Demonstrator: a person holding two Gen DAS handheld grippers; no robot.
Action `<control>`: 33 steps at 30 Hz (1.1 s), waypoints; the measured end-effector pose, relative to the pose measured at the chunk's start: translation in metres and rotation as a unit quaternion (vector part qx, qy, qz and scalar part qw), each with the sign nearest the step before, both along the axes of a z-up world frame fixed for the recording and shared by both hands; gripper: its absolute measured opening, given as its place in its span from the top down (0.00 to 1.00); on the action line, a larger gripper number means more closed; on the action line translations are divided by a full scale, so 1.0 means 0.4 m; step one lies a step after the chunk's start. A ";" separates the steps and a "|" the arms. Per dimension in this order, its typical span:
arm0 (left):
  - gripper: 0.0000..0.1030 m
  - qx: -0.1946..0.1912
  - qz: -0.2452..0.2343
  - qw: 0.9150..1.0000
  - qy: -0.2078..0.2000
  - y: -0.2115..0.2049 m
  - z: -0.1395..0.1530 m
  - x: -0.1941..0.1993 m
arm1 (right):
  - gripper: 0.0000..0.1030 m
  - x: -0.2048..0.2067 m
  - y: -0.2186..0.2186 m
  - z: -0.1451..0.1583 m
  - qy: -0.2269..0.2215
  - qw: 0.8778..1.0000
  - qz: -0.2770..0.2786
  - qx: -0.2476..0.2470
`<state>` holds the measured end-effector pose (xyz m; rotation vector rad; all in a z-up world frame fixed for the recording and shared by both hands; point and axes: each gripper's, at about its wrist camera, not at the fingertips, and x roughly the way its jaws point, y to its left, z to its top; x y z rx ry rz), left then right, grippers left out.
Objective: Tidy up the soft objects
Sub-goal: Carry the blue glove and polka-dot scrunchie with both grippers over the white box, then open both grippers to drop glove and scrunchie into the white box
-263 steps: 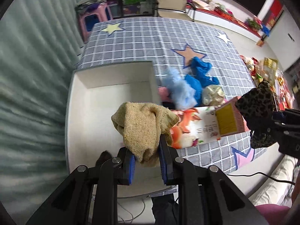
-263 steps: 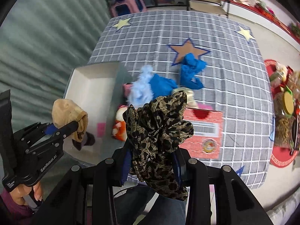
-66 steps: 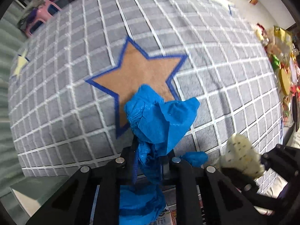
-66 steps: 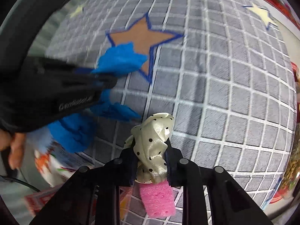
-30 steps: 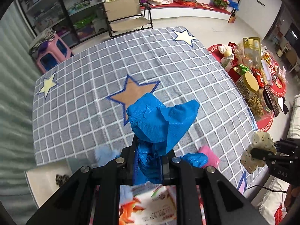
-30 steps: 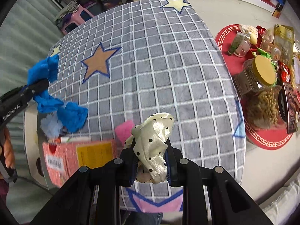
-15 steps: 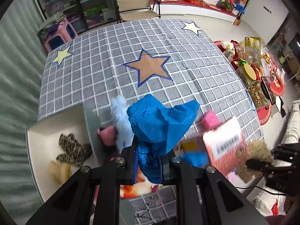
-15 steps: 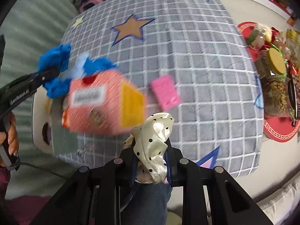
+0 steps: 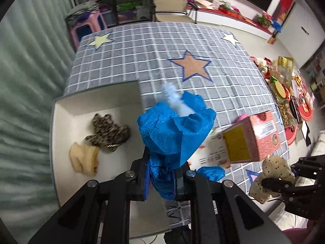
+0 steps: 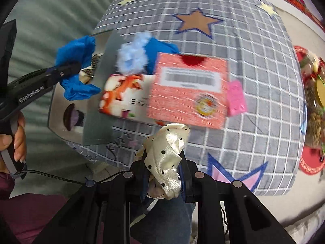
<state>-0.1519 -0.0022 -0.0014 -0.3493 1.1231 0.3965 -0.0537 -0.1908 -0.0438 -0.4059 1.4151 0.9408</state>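
Observation:
My left gripper (image 9: 161, 178) is shut on a crumpled blue cloth (image 9: 174, 134), held above the right wall of the white box (image 9: 61, 134). In the box lie a leopard-print cloth (image 9: 107, 131) and a tan knitted cloth (image 9: 84, 159). My right gripper (image 10: 163, 172) is shut on a cream satin cloth with black dots (image 10: 167, 152), over the table's near edge. The right wrist view shows the left gripper (image 10: 63, 72) with the blue cloth (image 10: 76, 49) at the left. On the table lie a pale blue fluffy piece (image 10: 132, 56) and another blue cloth (image 10: 160, 47).
A red carton (image 10: 189, 89) and a printed white packet (image 10: 124, 95) lie on the grey checked tablecloth (image 10: 254, 61), with a pink sponge (image 10: 235, 97) beside the carton. A red mat with jars and snacks (image 9: 284, 87) sits on the floor at the right. A hand (image 10: 17, 140) holds the left gripper's handle.
Both grippers have swung left and toward the near edge, each keeping its cloth. The white box with the leopard and tan cloths now fills more of the left wrist view.

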 end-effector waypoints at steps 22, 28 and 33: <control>0.83 -0.029 0.141 0.990 0.001 0.151 -0.063 -0.242 | 0.75 -0.120 0.286 0.070 -0.029 0.991 0.133 0.013; 0.83 -0.034 0.161 0.986 0.000 0.170 -0.077 -0.268 | 0.75 -0.156 0.366 0.083 -0.028 0.986 0.163 0.025; 0.83 -0.038 0.170 0.985 -0.001 0.172 -0.085 -0.280 | 0.75 -0.179 0.419 0.095 -0.033 0.981 0.188 0.032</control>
